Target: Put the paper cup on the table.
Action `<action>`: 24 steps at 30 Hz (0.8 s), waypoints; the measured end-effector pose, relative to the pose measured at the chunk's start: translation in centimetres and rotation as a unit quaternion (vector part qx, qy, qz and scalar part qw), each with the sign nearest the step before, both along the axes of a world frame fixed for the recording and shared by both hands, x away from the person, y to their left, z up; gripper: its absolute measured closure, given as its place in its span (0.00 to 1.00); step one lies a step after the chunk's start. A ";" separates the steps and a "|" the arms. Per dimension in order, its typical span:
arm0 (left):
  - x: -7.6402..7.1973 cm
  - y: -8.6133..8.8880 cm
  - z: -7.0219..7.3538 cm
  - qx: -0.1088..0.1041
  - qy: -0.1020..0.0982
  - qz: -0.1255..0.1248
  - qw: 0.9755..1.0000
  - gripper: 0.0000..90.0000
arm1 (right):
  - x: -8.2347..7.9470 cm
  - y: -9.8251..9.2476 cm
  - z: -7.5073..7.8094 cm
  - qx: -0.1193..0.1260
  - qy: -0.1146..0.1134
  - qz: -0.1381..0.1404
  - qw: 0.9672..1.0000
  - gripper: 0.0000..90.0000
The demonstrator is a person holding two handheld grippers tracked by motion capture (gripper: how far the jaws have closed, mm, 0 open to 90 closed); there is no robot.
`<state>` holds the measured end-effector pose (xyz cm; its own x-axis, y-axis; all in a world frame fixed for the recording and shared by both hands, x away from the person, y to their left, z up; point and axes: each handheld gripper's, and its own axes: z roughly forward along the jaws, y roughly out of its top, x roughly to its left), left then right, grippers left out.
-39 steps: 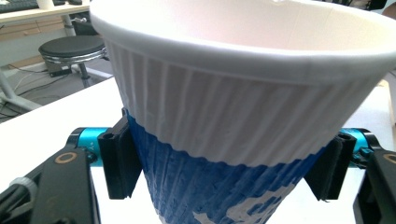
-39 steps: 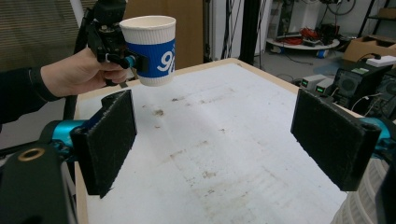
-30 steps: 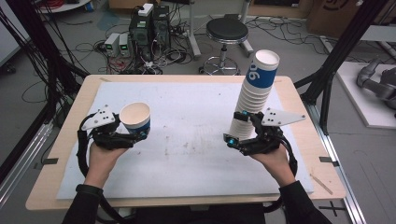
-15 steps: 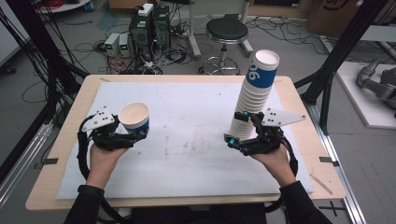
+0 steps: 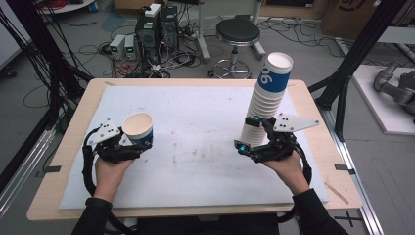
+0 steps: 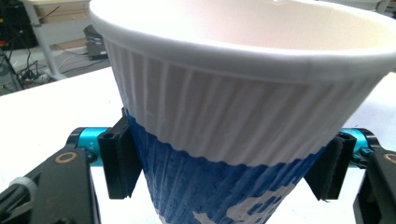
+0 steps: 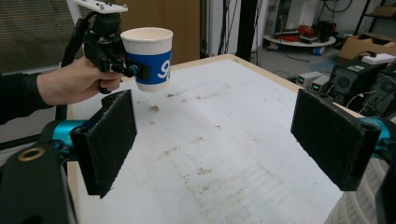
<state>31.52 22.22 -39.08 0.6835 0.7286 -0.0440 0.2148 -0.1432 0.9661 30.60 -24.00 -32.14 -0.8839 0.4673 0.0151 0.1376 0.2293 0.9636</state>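
The left gripper (image 5: 133, 145) pinches a paper cup (image 5: 138, 129) upright by its blue lower half, above the left side of the table (image 5: 205, 85). The right gripper (image 5: 250, 142) has its jaws spread wide with nothing between them, and a tall stack of cups (image 5: 268, 98) leans just beside it. A stained white mat (image 5: 195, 147) covers the wooden table; a stool (image 5: 238, 33) and computers (image 5: 156, 24) stand behind. Both hands (image 5: 288, 166) reach in level from the near edge.

Lab: computer towers (image 5: 157, 27), floor cables (image 5: 98, 49), rig frame (image 5: 362, 46)
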 end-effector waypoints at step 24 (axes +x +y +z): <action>2.6 0.3 -4.7 -0.007 0.037 0.049 0.998 0.28 | 0.1 0.6 -0.4 -0.011 0.003 0.006 1.000 0.16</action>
<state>34.08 22.55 -43.77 0.6033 0.7909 -0.1026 0.2983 -0.1045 0.9487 30.65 -23.39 -32.49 -0.8894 0.4570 0.0096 0.1398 0.2519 0.9576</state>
